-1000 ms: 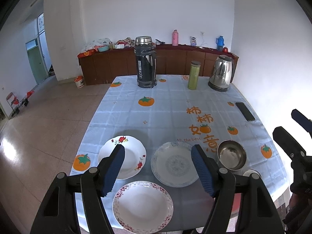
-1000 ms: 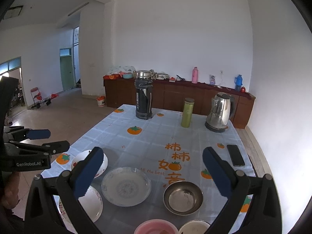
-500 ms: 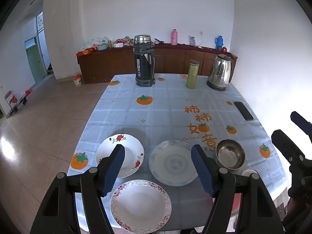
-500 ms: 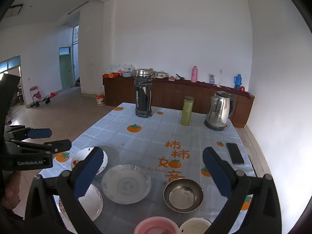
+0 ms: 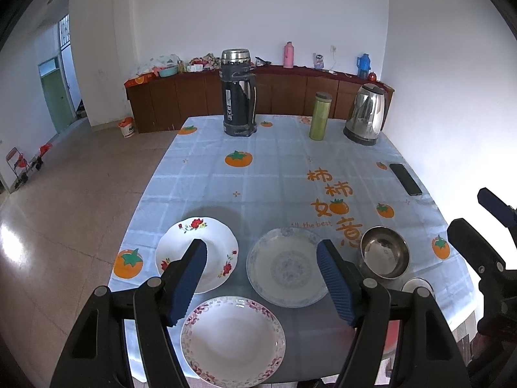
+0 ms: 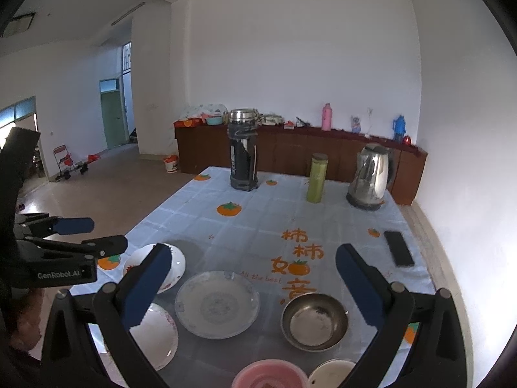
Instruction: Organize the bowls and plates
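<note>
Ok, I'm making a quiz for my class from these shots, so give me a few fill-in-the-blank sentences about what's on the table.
1. The number of flat plates at the near end of the table is ____.
2. The steel bowl stands to the ____ of the blue-patterned plate.
3. The tall bottle between the black flask and the kettle is coloured ____.
4. The jaws of both the left gripper and the right gripper are ____.

Missing words: three; right; green; open

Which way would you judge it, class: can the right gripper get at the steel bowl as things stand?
Probably yes. The right gripper is open and empty above the table's near edge, and the steel bowl sits uncovered between its fingers in the right wrist view, apart from the neighbouring blue-patterned plate.
</note>
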Demonstrator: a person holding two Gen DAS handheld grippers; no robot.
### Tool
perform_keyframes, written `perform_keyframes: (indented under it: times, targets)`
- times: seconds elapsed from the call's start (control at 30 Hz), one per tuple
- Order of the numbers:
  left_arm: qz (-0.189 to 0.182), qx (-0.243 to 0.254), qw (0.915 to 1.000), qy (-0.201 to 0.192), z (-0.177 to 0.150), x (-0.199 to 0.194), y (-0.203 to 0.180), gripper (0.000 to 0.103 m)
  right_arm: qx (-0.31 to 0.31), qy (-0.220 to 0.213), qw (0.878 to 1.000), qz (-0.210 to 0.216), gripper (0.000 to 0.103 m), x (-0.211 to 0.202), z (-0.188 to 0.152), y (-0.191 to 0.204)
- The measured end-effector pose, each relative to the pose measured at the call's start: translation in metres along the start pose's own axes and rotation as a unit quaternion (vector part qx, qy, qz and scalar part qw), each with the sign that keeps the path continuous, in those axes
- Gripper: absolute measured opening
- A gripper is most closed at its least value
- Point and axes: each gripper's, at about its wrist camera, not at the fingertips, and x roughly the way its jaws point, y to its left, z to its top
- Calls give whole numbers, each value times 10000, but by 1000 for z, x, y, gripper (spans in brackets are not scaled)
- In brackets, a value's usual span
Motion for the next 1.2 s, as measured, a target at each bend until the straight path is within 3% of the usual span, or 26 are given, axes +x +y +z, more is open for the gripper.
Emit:
perform_keyframes:
  times: [0.47,0.83,1.2]
  targets:
    - [-98,-1,9993,351,3,30,7,73,183,334,9993,56,103,28,-3,-4]
    - [-70,-160,9953,951,-11,62,25,73,184,1017,9940,345,102,70,-20,7]
    - [72,-723,9805,1826,-58,101,69,72,-36,2094,9718,1086,78,118,-64,46]
